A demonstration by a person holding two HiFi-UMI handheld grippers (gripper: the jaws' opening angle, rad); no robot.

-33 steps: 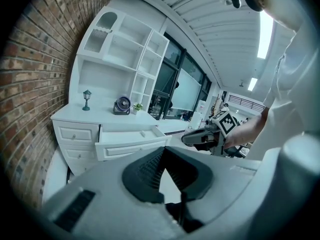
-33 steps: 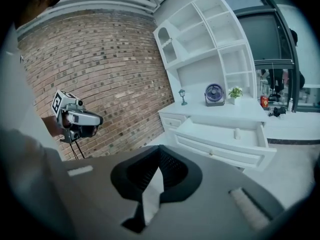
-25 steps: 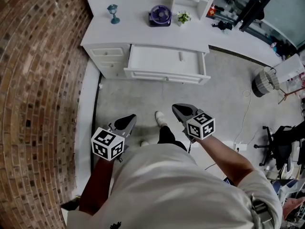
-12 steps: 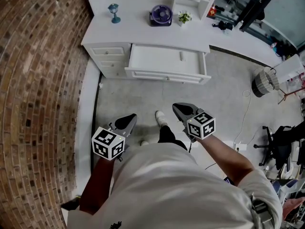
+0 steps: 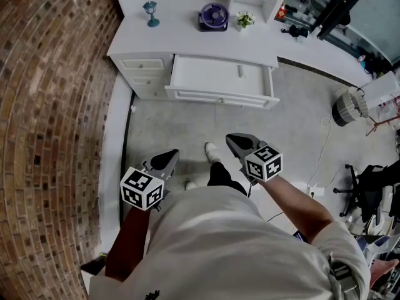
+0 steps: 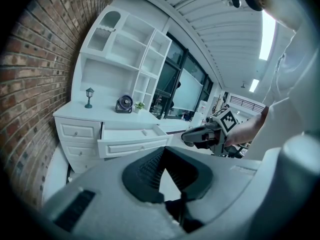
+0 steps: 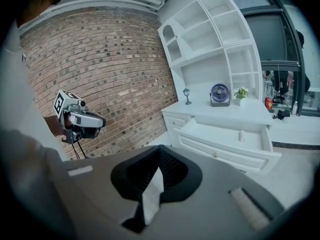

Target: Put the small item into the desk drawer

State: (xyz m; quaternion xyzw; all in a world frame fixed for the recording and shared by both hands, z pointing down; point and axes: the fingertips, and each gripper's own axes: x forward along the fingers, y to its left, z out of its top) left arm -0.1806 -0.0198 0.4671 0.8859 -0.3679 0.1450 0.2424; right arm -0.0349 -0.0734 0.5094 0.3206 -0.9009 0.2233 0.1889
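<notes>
A rough red-brown brick wall (image 5: pixel 50 105) runs along the left side of the smooth, white-painted desk (image 5: pixel 181 39), which has open shelving rising at its back. The desk's wide, shallow drawer (image 5: pixel 219 97) stands pulled out, flat-fronted with a small round knob.

Both grey, wedge-shaped tools are held low over the pale floor, well short of the desk. The left gripper (image 5: pixel 172 154) has its ribbed dark pads meeting at the tips with nothing in them. The right gripper (image 5: pixel 229 139) is likewise closed and empty.

On the desk top stand a round purple fan (image 5: pixel 213 16), a leafy potted plant (image 5: pixel 244 20) and a slim lantern-shaped ornament (image 5: pixel 150 12). The small item (image 5: pixel 240 72), white and stubby, lies inside the desk's drawer.
</notes>
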